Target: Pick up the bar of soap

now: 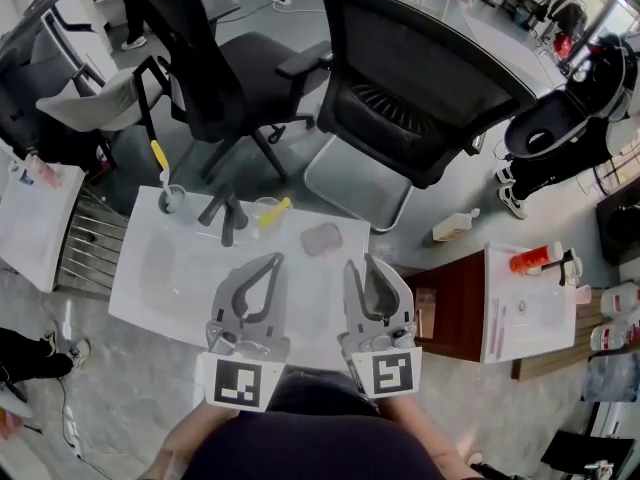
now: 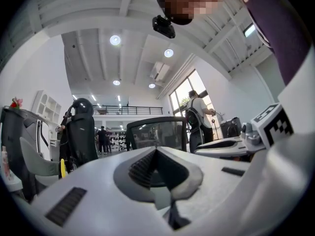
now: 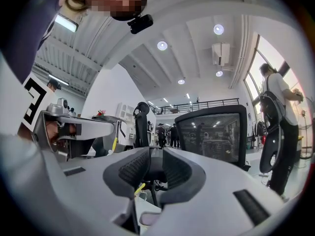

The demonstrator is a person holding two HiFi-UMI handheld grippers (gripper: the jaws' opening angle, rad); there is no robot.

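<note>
Here, left gripper (image 1: 271,259): fingers together, holding nothing; right gripper (image 1: 361,263): fingers slightly apart, empty, just short of the bar of soap (image 1: 322,238).

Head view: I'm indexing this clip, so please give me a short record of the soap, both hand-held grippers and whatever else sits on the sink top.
bar of soap: pinkish, lying flat on the white sink top, untouched
left hand-held gripper: jaws together, empty, over the sink
right hand-held gripper: jaws slightly apart, empty, just short of the soap
faucet: dark, left of the soap
cup: left of the faucet, holds a yellow toothbrush
clear glass: between faucet and soap, something yellow in it
</note>
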